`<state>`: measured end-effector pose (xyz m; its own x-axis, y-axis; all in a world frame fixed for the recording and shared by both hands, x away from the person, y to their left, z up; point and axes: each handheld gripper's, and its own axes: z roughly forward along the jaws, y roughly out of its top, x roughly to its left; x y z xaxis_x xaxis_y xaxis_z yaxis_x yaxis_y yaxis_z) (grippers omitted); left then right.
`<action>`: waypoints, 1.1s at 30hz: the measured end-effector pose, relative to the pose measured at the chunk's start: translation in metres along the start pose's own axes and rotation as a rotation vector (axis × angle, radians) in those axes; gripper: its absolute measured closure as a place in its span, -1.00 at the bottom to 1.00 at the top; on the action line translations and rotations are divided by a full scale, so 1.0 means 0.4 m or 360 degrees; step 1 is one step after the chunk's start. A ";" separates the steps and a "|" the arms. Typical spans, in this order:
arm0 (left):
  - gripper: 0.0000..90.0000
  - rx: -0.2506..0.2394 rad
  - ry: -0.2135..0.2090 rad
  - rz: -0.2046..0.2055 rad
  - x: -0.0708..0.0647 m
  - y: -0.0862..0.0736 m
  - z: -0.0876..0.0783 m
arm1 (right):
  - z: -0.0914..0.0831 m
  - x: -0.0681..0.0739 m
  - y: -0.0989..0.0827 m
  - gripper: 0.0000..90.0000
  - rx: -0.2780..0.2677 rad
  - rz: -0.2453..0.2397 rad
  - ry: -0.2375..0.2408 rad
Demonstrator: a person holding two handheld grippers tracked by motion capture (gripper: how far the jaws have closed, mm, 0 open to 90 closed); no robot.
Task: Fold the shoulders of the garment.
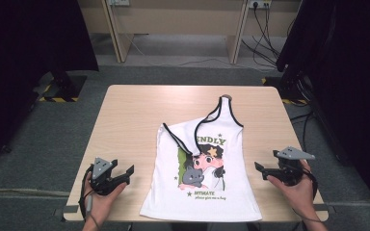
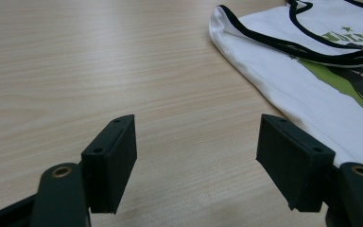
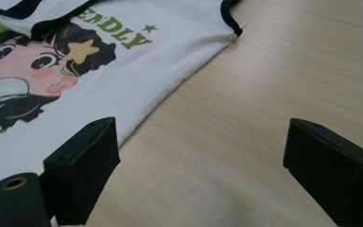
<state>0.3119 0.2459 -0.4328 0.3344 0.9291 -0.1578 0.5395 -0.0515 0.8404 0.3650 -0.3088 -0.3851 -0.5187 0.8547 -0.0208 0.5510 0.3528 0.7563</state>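
**Tank top flat between two open tongs**

On the light wooden table (image 1: 125, 110) lies a white sleeveless tank top with black trim and a cartoon print (image 1: 207, 192), spread flat near the front edge. Left tongs (image 1: 123, 174) rest just beside its left side, jaws apart, empty. Right tongs (image 1: 265, 171) sit near its right side, jaws also wide apart, gripping nothing.

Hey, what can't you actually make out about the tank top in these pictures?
- Tank top: printed word, high view; folded-over left strap covers its first letters.
- Small line under the cartoon, high view; too small to read.
- Hem, right gripper view; cut off by the frame's left edge and own jaw.
- Right strap, left gripper view; cut off by the top edge.
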 end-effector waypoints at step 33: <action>-0.34 -0.0006 0.0021 0.0013 -0.003 0.000 0.000 | 0.205 -0.099 0.333 -0.28 0.0030 -0.0054 -0.0065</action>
<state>0.3112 0.2447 -0.4327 0.3285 0.9335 -0.1440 0.5337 -0.0577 0.8437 0.5126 -0.2647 -0.3374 -0.5101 0.8570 -0.0732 0.5462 0.3885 0.7421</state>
